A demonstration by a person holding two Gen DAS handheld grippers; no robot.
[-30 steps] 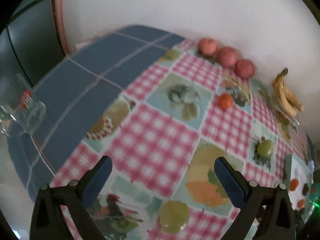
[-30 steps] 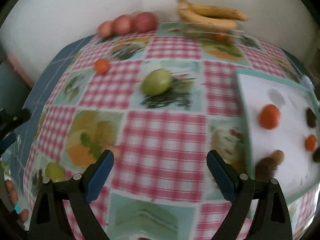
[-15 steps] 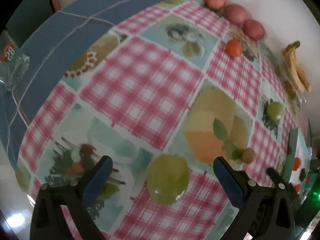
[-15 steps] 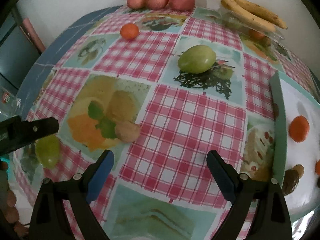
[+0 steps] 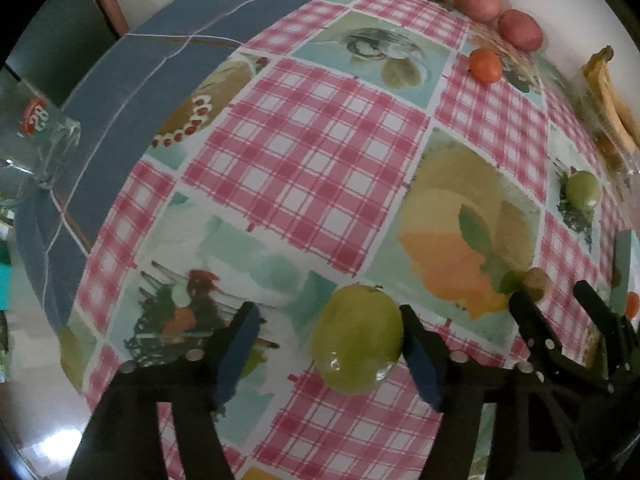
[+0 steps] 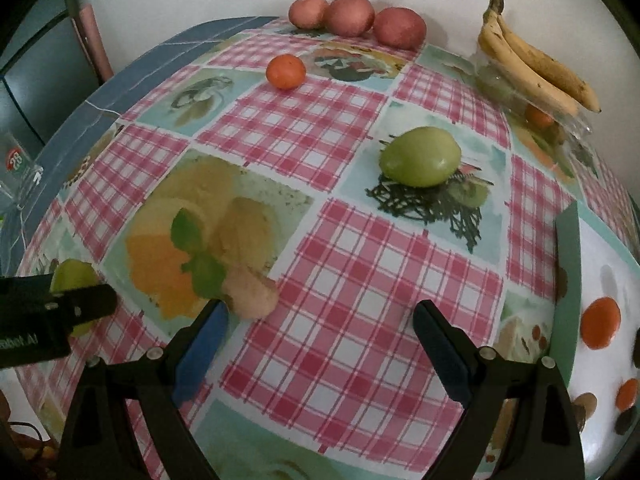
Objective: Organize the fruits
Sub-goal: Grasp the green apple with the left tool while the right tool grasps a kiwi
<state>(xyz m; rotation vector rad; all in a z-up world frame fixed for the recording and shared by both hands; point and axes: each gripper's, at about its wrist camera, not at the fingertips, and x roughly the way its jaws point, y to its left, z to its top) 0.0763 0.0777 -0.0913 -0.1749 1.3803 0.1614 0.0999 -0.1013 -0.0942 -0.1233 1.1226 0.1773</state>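
My left gripper [image 5: 330,344] is open around a green fruit [image 5: 357,339] near the table's front edge; its right finger touches the fruit and the left finger stands apart. This fruit also shows in the right wrist view [image 6: 74,276] behind the left gripper [image 6: 52,312]. My right gripper [image 6: 320,340] is open and empty, its left fingertip beside a small tan fruit [image 6: 252,294]. A second green fruit [image 6: 420,156] lies further back. An orange fruit [image 6: 285,71], three reddish fruits [image 6: 352,16] and bananas [image 6: 532,64] lie near the wall.
A checked tablecloth [image 6: 344,288] covers the table. A white tray with a green rim [image 6: 568,280] holding small orange and brown fruits stands at the right. A glass [image 5: 36,148] stands at the left edge. A clear dish [image 6: 560,120] sits under the bananas.
My left gripper has moved forward and down, and the green fruit is now between its fingers. My right gripper has moved closer to the small tan fruit.
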